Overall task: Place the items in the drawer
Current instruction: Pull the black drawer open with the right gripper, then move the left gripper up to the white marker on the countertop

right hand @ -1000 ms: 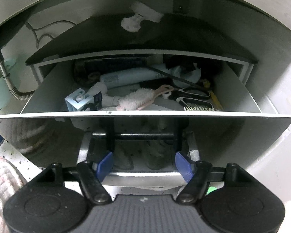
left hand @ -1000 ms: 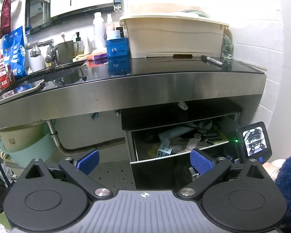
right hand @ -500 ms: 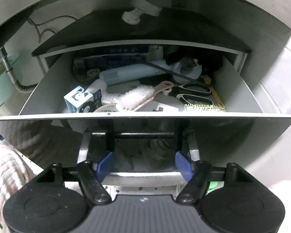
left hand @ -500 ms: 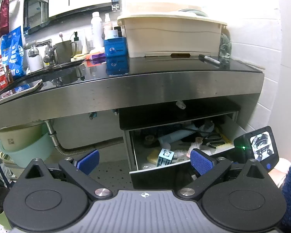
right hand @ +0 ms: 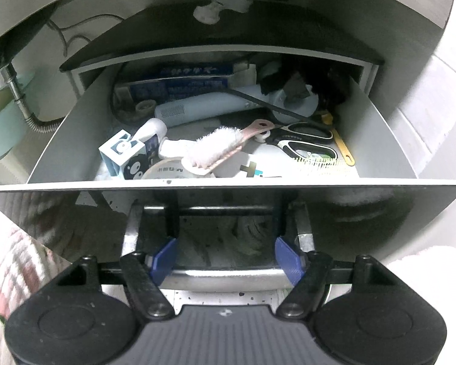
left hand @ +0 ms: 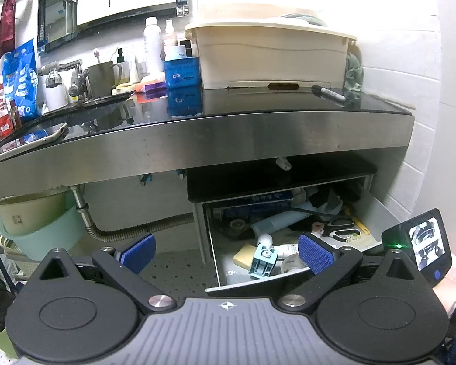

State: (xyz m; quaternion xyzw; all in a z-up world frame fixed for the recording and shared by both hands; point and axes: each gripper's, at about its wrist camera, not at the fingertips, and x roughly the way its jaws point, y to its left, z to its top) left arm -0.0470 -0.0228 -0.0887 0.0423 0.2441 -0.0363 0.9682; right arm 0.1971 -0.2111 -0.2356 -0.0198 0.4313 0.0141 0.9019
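Observation:
The drawer (right hand: 228, 206) under the steel counter stands pulled out, its dark glossy front facing me. Inside lie a pink brush (right hand: 222, 146), black scissors (right hand: 304, 140), a blue-and-white box (right hand: 121, 155), a pale tube (right hand: 203, 109) and a comb (right hand: 319, 162). My right gripper (right hand: 226, 260) is open, its blue pads hooked at the metal handle bar (right hand: 225, 275) low on the drawer front. My left gripper (left hand: 225, 251) hangs open and holds nothing, a little back from the drawer (left hand: 377, 213). The right gripper's camera unit (left hand: 422, 243) shows at the drawer's right corner.
On the black countertop (left hand: 288, 106) stand a beige bin (left hand: 270, 57), a blue box (left hand: 181, 71), a marker (left hand: 328, 92), bottles, a cup and a phone (left hand: 30, 140). A flexible drain pipe (left hand: 130, 232) and green basins (left hand: 45, 234) sit under the sink at left.
The drawer has slid farther out toward me, and more of its contents show in both views. The right gripper came back with the handle. The left gripper stayed put.

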